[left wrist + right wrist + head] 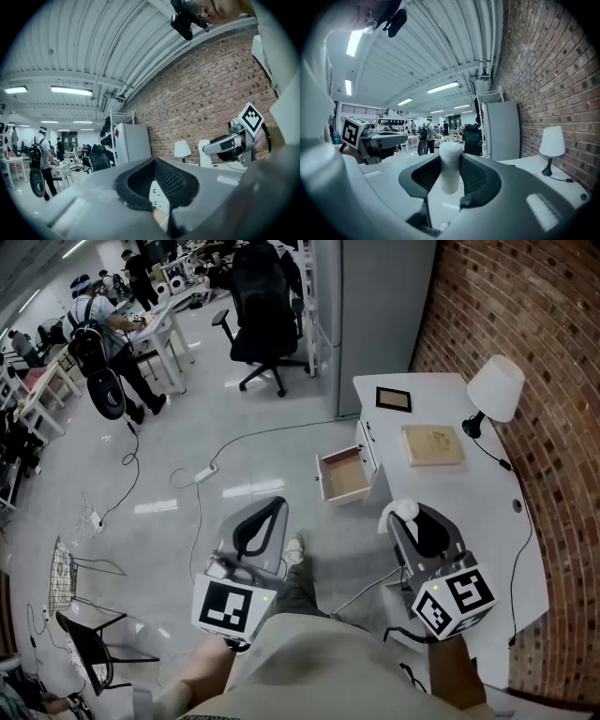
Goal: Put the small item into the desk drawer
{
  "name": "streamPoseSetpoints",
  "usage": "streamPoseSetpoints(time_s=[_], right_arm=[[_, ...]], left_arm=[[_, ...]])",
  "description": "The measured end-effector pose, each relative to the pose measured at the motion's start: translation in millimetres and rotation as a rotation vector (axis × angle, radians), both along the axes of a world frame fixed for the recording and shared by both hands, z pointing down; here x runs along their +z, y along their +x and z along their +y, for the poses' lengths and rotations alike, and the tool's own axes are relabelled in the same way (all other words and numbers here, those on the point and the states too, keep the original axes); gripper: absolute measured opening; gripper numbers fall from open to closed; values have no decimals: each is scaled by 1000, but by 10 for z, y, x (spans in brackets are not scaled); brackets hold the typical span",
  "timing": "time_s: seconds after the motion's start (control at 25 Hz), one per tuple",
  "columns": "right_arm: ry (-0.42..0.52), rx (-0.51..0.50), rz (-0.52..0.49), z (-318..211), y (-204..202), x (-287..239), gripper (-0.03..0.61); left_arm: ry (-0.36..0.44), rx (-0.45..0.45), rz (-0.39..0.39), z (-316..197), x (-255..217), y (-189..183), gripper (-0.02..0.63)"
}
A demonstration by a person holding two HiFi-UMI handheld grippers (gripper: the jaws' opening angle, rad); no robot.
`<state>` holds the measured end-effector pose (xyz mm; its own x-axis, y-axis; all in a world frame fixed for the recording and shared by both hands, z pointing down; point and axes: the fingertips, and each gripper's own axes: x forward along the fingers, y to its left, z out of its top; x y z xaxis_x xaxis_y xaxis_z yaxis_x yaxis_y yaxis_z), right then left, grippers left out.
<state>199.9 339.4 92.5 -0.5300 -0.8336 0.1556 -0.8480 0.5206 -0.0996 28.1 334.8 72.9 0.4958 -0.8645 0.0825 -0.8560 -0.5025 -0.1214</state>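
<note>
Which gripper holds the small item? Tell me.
The right gripper: a small white cylinder is clamped between its jaws. The left gripper has its jaws closed together with nothing between them.

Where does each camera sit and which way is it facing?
Head view: on the person's head, steeply down at open drawer, desk, left gripper, right gripper; legs show.
Left gripper view: on the left gripper, over its shut, empty jaws toward brick wall; right gripper at right.
Right gripper view: on the right gripper, past the small item in its jaws, along desk; left gripper at left.
Shared: the lamp, in all three.
</note>
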Motion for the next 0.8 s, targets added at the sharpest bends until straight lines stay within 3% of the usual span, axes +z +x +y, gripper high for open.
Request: streamPoseSetpoints(time_s=[0.28, 0.8], right_arm=[[-33, 10, 16, -740, -221, 169, 130], [-179, 51, 74, -2741, -899, 499, 130]], left_arm=[[-19, 8, 2, -760, 155, -208, 3], [-118, 42, 7, -2782, 441, -921, 3]])
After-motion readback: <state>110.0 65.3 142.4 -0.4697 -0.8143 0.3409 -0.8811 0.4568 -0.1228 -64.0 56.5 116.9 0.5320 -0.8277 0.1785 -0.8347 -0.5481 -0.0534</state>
